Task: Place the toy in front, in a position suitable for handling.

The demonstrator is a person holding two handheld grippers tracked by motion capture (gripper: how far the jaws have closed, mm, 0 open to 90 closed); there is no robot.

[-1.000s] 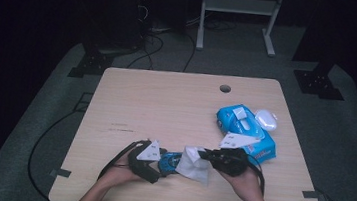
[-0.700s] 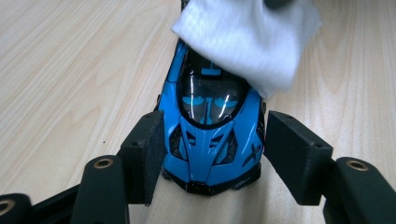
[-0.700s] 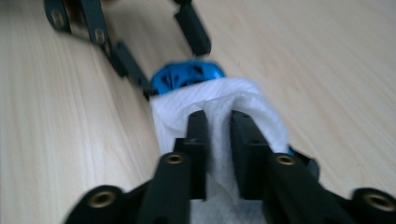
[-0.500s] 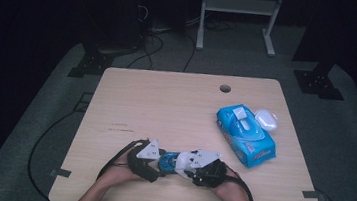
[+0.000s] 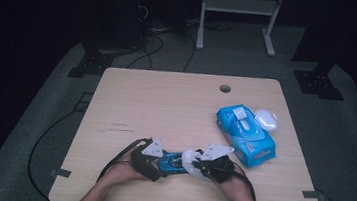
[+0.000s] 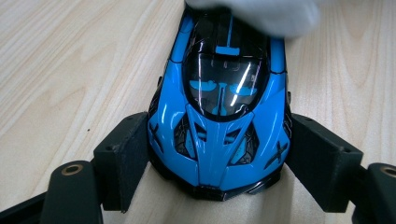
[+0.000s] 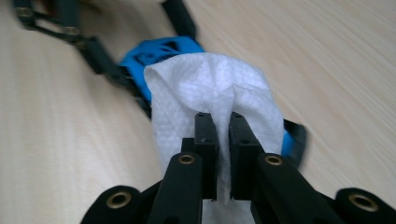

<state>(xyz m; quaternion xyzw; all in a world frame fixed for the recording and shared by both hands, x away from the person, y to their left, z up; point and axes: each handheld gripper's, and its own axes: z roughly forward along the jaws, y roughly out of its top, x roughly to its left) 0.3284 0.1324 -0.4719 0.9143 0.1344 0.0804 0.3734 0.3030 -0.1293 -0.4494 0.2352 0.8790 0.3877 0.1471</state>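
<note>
Wipe [image 7: 212,100] now atop gripped car [image 6: 219,112].

text: none legible | wipes pack [image 5: 246,135]: print too small to read

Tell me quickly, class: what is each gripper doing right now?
Left gripper: closed on the blue toy car, one jaw on each side.
Right gripper: closed on a white wipe, draped over the car.

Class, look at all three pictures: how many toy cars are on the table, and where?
1. The blue toy car sits near the table's front edge, clamped between the left gripper's jaws, while the right gripper presses a white wipe onto its far end. None seem hidden.
</note>
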